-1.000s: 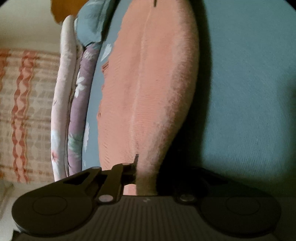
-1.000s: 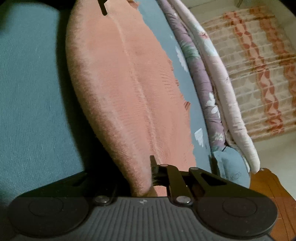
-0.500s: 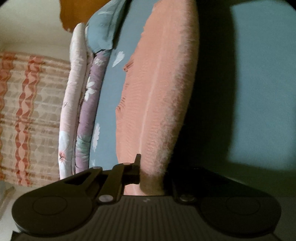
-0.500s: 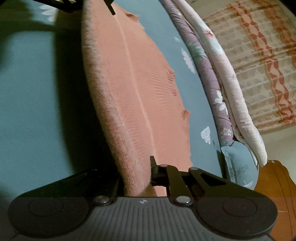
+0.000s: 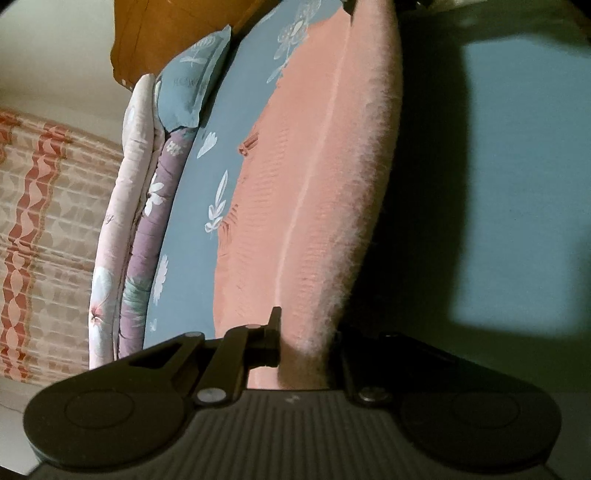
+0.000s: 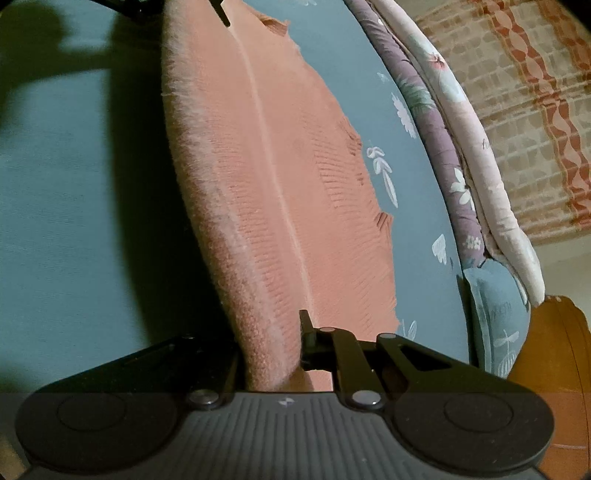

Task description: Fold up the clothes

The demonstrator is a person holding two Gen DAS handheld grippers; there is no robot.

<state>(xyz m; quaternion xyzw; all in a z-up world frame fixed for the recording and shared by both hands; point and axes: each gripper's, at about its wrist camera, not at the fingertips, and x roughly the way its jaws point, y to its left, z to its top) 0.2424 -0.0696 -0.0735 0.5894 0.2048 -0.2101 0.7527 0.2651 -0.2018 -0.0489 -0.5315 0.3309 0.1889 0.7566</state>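
While both grippers are closed on the same fuzzy edge of the salmon-pink knit garment (image 5: 314,206), the left gripper (image 5: 301,347) at one end and the right gripper (image 6: 273,350) at the other, the scene has changed a little over the last second: the held edge now stands higher above the bed, the garment looks narrower in both views, and more of the flowered sheet shows beside it. I judge that the edge is being lifted and carried over for a fold, though which fold of the task this is, the pictures do not settle. Below the raised edge, the rest of the garment hangs down and spreads on the blue-green bedsheet (image 6: 55,221), where a dark shadow falls next to it. Further away, a blue pillow (image 6: 495,314) and a rolled purple and pink quilt (image 5: 125,236) lie along the bed's side. Behind them come an orange wooden bed frame (image 5: 166,33), a pale floor, and a patterned red and beige cover (image 6: 535,129).
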